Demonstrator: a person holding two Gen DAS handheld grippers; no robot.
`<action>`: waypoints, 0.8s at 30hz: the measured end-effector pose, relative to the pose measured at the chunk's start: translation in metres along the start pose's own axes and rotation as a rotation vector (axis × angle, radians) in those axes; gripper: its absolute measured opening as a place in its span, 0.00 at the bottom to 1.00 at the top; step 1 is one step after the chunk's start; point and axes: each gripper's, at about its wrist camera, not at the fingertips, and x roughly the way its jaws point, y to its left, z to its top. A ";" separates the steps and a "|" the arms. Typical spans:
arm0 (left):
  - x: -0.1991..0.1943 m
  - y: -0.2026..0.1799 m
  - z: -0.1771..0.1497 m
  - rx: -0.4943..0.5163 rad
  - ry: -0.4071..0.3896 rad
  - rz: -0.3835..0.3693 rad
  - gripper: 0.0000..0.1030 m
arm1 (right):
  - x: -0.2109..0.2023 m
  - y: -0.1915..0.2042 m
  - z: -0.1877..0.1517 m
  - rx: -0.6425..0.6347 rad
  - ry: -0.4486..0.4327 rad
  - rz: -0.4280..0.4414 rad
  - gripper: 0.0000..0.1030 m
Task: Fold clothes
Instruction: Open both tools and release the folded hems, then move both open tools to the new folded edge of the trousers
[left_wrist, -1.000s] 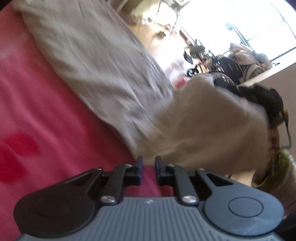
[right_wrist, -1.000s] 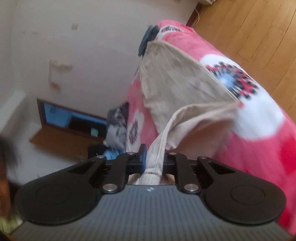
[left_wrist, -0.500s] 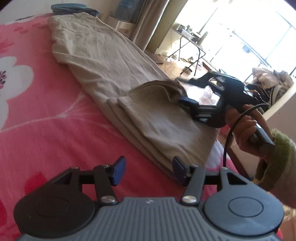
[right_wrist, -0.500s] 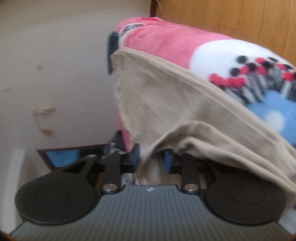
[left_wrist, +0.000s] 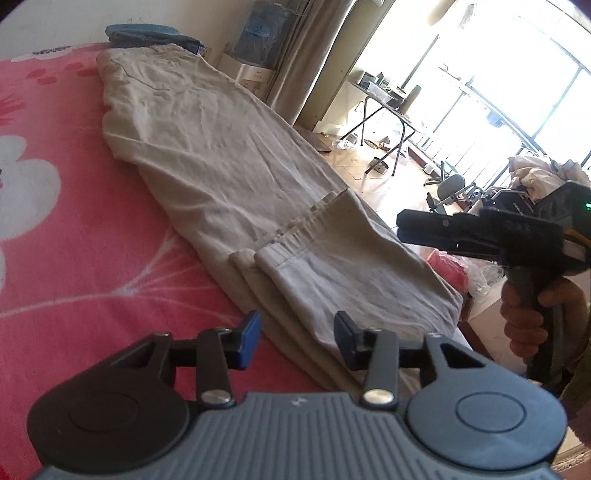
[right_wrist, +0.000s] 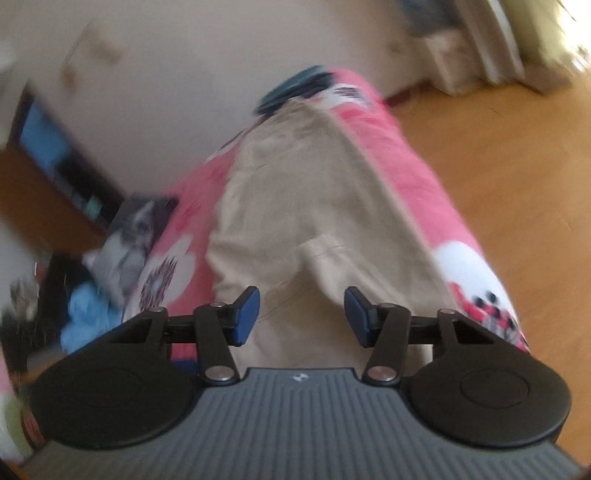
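The left gripper (left_wrist: 295, 339) angles downward, its jaws closing, nothing between them; the right gripper (right_wrist: 301, 315) has jaws opening, empty.

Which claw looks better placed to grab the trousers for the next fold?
Probably the left claw: closing, empty, right over the trousers' folded end. The right claw, opening, hangs beside the bed.

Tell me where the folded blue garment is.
In the left wrist view the folded blue garment lies top left, at the bed's far end against the wall, just beyond the beige trousers' waistband.
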 end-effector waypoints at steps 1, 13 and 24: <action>0.000 0.002 0.000 0.000 -0.003 0.002 0.35 | 0.004 0.008 -0.001 -0.051 0.010 0.008 0.40; 0.016 0.013 0.010 -0.011 -0.030 -0.029 0.31 | 0.014 0.026 -0.001 -0.221 0.014 -0.058 0.33; 0.024 0.006 0.014 0.044 -0.049 0.025 0.06 | 0.018 0.018 -0.003 -0.257 -0.016 -0.185 0.33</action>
